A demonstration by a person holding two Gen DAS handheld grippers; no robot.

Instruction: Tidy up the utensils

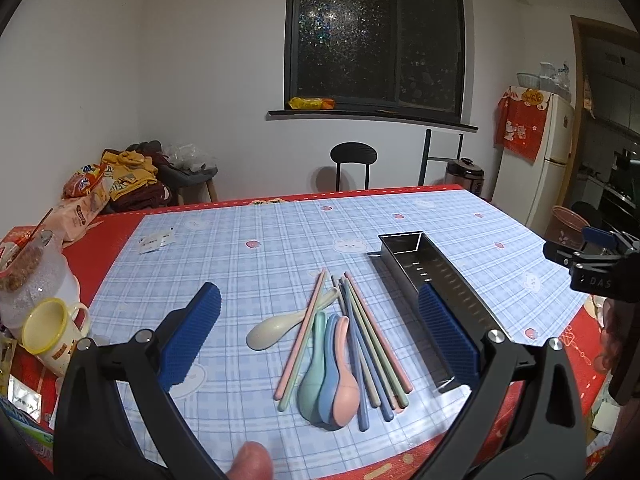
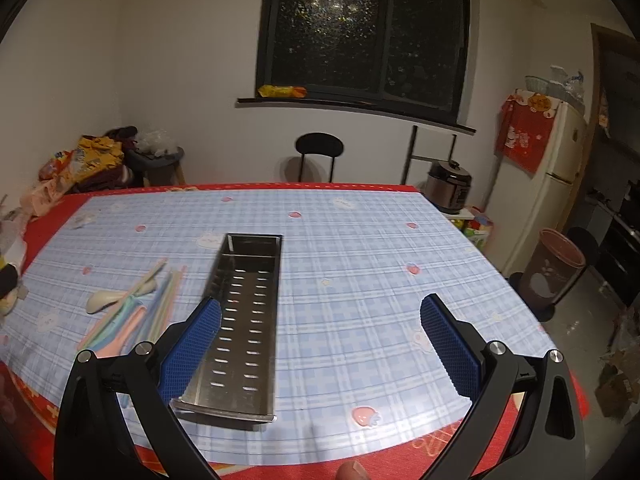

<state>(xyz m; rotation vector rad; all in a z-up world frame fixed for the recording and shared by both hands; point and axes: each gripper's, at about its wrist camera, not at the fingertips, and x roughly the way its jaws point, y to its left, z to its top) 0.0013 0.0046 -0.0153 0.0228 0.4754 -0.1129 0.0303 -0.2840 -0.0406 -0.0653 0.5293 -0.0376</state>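
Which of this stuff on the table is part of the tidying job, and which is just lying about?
Job: chopsticks, spoons, metal holder, left claw, right claw.

Lying about: yellow-rimmed mug, snack bags, plastic jar.

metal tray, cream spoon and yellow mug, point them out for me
metal tray [image 2: 244,320], right wrist view, on its perforated floor.
cream spoon [image 1: 262,336], left wrist view, on its bowl.
yellow mug [image 1: 50,332], left wrist view, on its inner wall.

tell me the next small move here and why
Probably lower the left gripper onto the pastel chopsticks and close on one. Both grippers are open and hold nothing, the metal utensil tray is empty, and the chopsticks and spoons still lie loose on the tablecloth beside it.
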